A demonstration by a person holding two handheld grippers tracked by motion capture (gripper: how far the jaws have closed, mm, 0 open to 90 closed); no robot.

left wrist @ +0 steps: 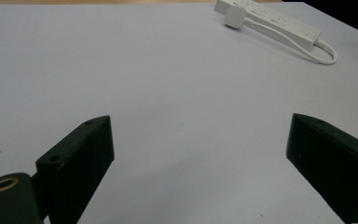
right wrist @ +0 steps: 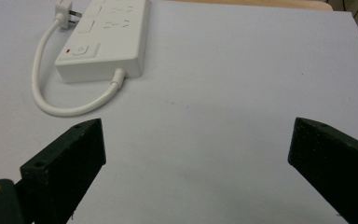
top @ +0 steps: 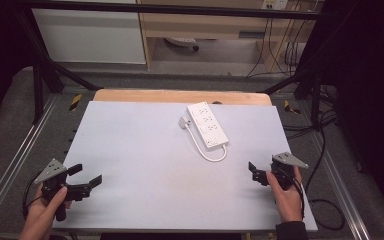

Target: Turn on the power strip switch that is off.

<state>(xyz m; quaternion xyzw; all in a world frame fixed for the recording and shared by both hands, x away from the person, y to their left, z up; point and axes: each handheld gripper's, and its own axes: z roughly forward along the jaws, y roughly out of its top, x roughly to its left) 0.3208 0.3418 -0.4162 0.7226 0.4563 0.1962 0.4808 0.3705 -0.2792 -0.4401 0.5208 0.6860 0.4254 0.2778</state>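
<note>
- The power strip [top: 208, 125] lies flat on the bench [top: 145, 165], toward the far side and a little right of centre, its long body running diagonally from far-left to near-right.
- Its short white cord [top: 211, 154] loops out from the near end and curls back along the left side to the plug [top: 184, 121], which rests on the bench just beside the strip, not pushed into any socket.
- The left tongs [top: 82, 176] sit at the near left corner, jaws spread wide and holding nothing; the strip is well apart from them.
- The right tongs [top: 256, 173] sit near the right edge, jaws likewise wide open and empty, nearer to the strip's switch end than the left pair.
- Risk: the strip is light and lies loose on a smooth surface, so a push from one side would likely slide or spin it rather than let it be gripped.
- Risk: pulling the plug by its stiff, short cord could drag the whole strip along unless the other tongs steady the body.
- Risk: closing on the cord's loop instead of the plug head may let it slip or kink.
- Count: one power strip, one cord, one plug, two tongs, two hands, one bench.
</note>
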